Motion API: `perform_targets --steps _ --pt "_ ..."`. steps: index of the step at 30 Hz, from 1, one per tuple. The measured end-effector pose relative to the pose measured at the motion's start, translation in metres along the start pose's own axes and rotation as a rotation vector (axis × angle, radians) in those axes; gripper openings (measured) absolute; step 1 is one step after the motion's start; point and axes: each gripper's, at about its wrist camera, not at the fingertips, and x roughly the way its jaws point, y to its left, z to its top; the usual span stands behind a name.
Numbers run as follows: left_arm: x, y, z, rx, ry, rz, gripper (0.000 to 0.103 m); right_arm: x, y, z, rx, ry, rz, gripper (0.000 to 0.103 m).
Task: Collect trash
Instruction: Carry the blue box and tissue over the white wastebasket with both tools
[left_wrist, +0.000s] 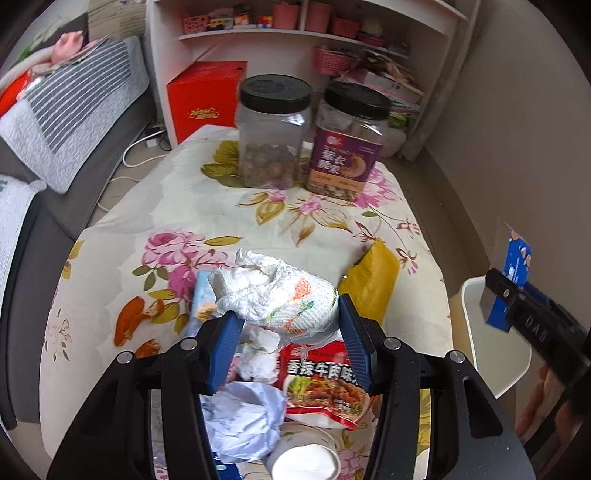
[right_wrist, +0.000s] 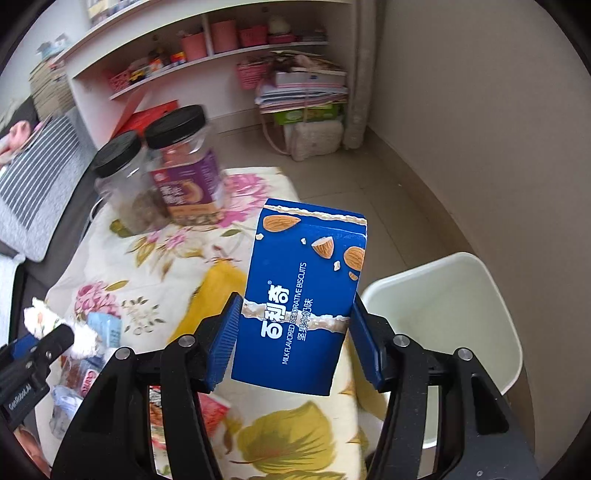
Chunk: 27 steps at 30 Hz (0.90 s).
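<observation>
My left gripper (left_wrist: 291, 332) is shut on a crumpled white paper towel (left_wrist: 280, 291) with a flower print, held above the flowered table (left_wrist: 207, 199). Under it lie a red snack wrapper (left_wrist: 325, 384), a bluish crumpled paper (left_wrist: 243, 421), a small tissue wad (left_wrist: 258, 354) and a paper cup (left_wrist: 306, 465). My right gripper (right_wrist: 291, 343) is shut on a blue biscuit box (right_wrist: 306, 288), upright between the pads, near the table's right edge. A white bin (right_wrist: 461, 332) stands on the floor just right of it. The left gripper (right_wrist: 55, 339) and its towel (right_wrist: 40, 317) show at that view's left edge.
Two black-lidded jars (left_wrist: 273, 133) (left_wrist: 351, 144) stand at the table's far end. A yellow packet (left_wrist: 373, 284), orange peels (left_wrist: 133, 317) and a light blue carton (left_wrist: 203, 299) lie on the cloth. A sofa (left_wrist: 74, 122) runs along the left, shelves (left_wrist: 295, 33) behind.
</observation>
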Motion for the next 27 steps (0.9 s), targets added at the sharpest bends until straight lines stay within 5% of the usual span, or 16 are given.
perform_targets --steps 12,19,23,27 --pt "0.004 -0.043 -0.018 0.103 0.01 -0.002 0.052 0.004 -0.061 -0.002 0.056 0.025 -0.113 0.055" --pt "0.003 -0.082 -0.033 0.154 0.038 -0.072 0.052 0.004 -0.104 -0.004 0.099 0.044 -0.211 0.056" --pt "0.006 -0.117 -0.044 0.218 0.038 -0.094 0.052 -0.005 -0.128 -0.001 0.133 0.014 -0.269 0.075" --pt "0.012 -0.157 -0.054 0.264 0.048 -0.132 0.052 -0.016 -0.154 0.0 0.178 -0.011 -0.294 0.084"
